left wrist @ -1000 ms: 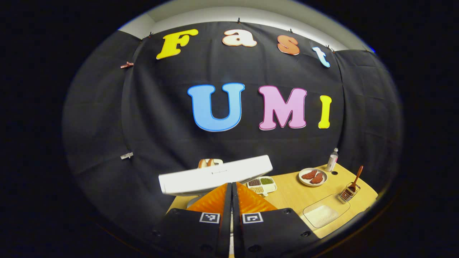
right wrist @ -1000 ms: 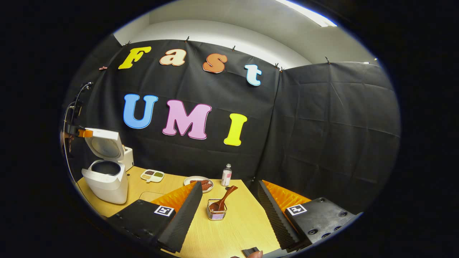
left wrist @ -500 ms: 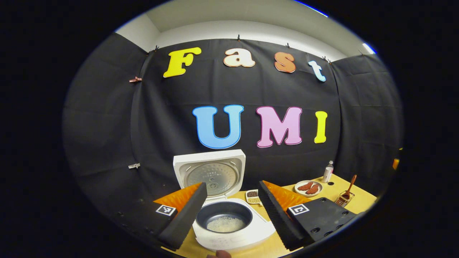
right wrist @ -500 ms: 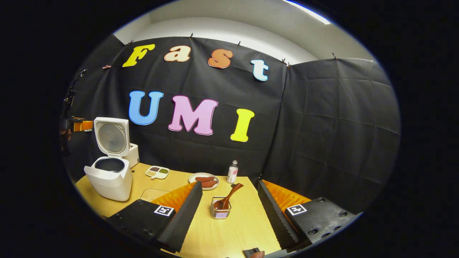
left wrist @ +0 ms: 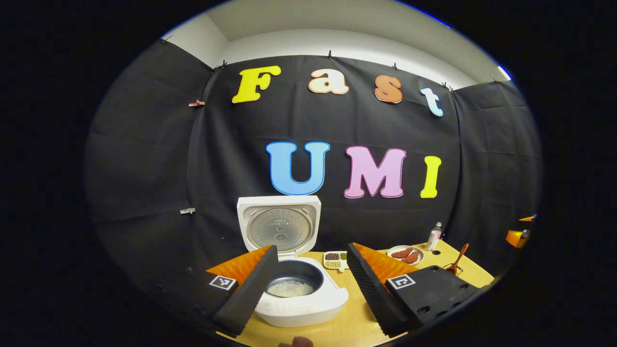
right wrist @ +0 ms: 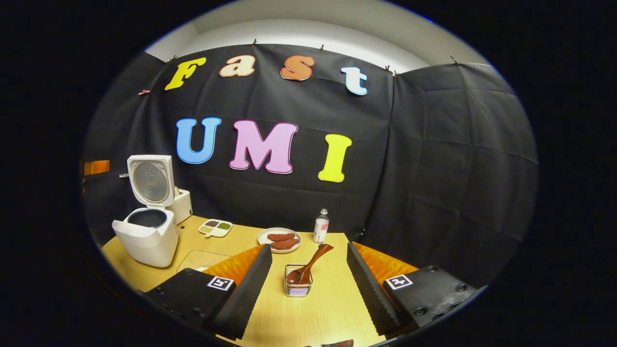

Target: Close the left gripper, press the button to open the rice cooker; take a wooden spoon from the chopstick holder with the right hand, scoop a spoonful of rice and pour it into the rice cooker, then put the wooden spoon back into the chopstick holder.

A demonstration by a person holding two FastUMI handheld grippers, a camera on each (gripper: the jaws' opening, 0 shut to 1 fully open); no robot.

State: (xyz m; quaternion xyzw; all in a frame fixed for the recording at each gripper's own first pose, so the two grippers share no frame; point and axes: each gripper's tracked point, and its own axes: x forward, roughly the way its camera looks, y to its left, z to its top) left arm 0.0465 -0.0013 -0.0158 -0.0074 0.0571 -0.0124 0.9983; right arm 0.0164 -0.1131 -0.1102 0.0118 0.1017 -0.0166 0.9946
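In the left gripper view, our left gripper (left wrist: 311,284) hangs with its fingers spread wide and nothing between them. Framed in the gap sits the white rice cooker (left wrist: 301,301) on the wooden table (left wrist: 352,327), its lid (left wrist: 279,224) standing upright and a thin layer of rice (left wrist: 290,288) lying in the dark inner pot. Behind it we see a small divided dish of grains (left wrist: 335,260), then a plate of red pieces (left wrist: 405,254) and a small bottle (left wrist: 435,236) farther right. The wooden spoon (left wrist: 458,258) leans up near the table's far right edge.

In the right gripper view, our right gripper (right wrist: 308,289) is likewise spread open and empty. Between its fingers, a little ahead, stands the wire chopstick holder (right wrist: 297,287) with the wooden spoon (right wrist: 311,267) resting in it, handle tilted up to the right. The plate (right wrist: 279,239) and the bottle (right wrist: 320,225) lie beyond. The open rice cooker (right wrist: 147,233) stands at the left end of the table (right wrist: 318,313), well apart from the holder, with a clear tray (right wrist: 202,260) lying between them.
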